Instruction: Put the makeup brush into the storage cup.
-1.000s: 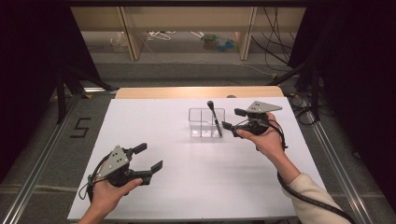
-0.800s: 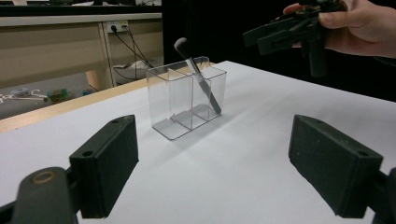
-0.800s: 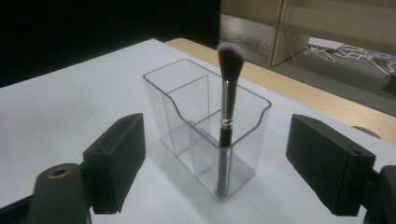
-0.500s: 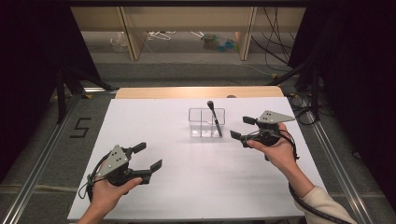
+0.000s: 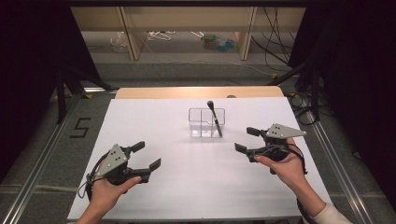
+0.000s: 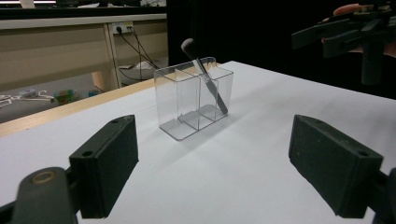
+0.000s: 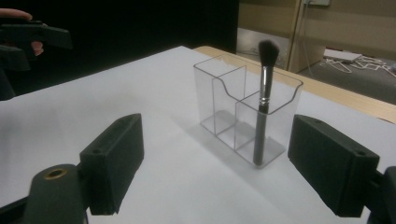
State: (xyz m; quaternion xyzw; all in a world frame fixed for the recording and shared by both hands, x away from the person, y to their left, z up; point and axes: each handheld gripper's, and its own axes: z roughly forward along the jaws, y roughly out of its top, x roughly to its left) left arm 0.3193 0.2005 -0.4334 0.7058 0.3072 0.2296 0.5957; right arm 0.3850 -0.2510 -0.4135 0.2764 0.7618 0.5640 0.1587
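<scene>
The right gripper (image 5: 247, 140) is held above the white table (image 5: 187, 186) with its jaws spread wide and nothing between them, a little to the right of the clear organizer (image 5: 206, 122); the left gripper (image 5: 147, 156) is likewise spread and empty, lower on the table and well apart from the organizer. In the right gripper view the makeup brush (image 7: 262, 102) is seen standing in the organizer's (image 7: 247, 107) end compartment, the one nearest the right gripper, with its handle end on the floor of the box and its dark bristle head above the rim. Its long axis runs nearly upright, tilted so that the head leans toward the far side of the table in the high view. The brush is judged light and stiff along the handle, smooth and perhaps slippery there, soft only at the bristles. A hold is best taken on the exposed stem just above the rim, below the bristles. The thin clear walls are likely light and easily tipped if the brush is dragged sideways.
</scene>
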